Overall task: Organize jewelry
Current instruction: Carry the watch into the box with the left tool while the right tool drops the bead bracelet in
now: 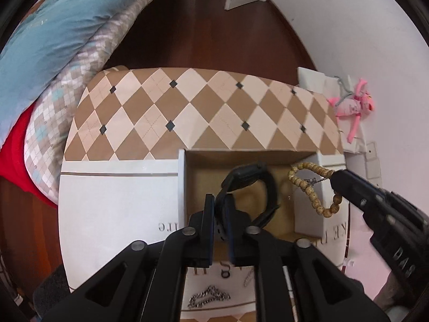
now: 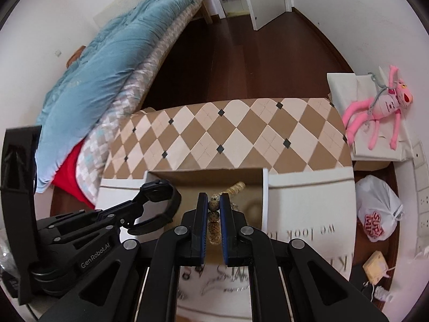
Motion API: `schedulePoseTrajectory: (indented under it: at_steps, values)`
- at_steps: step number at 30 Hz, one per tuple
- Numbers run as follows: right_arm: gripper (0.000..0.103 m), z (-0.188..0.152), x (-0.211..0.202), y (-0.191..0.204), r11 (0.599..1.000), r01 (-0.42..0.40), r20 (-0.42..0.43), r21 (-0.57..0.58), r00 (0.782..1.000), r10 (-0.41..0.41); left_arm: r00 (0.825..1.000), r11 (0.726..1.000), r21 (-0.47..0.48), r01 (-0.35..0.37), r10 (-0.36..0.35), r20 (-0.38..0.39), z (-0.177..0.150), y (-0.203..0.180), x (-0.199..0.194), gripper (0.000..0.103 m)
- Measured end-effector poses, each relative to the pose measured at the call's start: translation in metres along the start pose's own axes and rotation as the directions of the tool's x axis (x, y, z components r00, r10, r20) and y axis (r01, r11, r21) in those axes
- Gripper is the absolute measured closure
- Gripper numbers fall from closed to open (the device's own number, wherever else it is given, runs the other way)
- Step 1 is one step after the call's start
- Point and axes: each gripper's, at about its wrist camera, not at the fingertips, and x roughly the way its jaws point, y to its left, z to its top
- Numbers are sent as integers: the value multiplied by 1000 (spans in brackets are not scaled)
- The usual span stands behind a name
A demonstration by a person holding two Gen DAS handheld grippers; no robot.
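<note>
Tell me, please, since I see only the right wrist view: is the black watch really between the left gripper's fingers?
Observer: Yes. In the left wrist view the left gripper is shut on the strap of the black watch, above the open box.
Operator: And where does my bead bracelet hang?
Observer: The right gripper clamps it. From the left side, the bead bracelet hangs as a loop at the box's right wall, and a thin chain shows among the beads.
</note>
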Motion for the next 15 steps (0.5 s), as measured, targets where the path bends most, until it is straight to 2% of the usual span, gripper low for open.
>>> schedulePoseTrajectory:
  at_steps: [2, 4, 5, 6, 8, 10, 12, 13, 14, 15]
  values:
    - [93, 5, 17, 1, 1000, -9, -42, -26, 999, 8, 1000, 1000, -7, 7, -7, -12, 6, -1, 4, 91]
    - [93, 4, 27, 0, 1000, 2, -70, -25, 998, -3, 1000, 1000, -1, -27, 27, -9, 7, -3, 4, 70]
    - [93, 1, 30, -1, 1000, 6, -80, -30, 997, -8, 1000, 1000, -7, -28, 28, -3, 6, -2, 1, 44]
    - [91, -1, 29, -2, 999, 21, -79, -34, 997, -24, 999, 999, -15, -29, 30, 12, 5, -1, -3, 27]
    - [66, -5, 24, -5, 998, 46, -67, -34, 997, -48, 998, 998, -14, -54, 54, 35, 3, 3, -9, 24]
    - [50, -8, 16, -12, 998, 67, -54, -17, 996, -68, 995, 996, -11, -84, 84, 45, 0, 6, -14, 20]
    - [45, -11, 9, -19, 995, 99, -48, -4, 994, -99, 991, 993, -13, -117, 117, 61, -5, 11, -17, 6]
    - [38, -13, 5, -23, 993, 117, -46, -4, 992, -117, 986, 989, -16, -146, 147, 78, -10, 15, -18, 5]
    - [25, -17, 4, -24, 988, 157, -44, -13, 987, -157, 983, 987, -17, -160, 161, 86, -12, 16, -18, 5]
    - [19, -21, 4, -24, 982, 185, -43, -24, 982, -186, 979, 984, -17, -177, 178, 95, -17, 19, -17, 4]
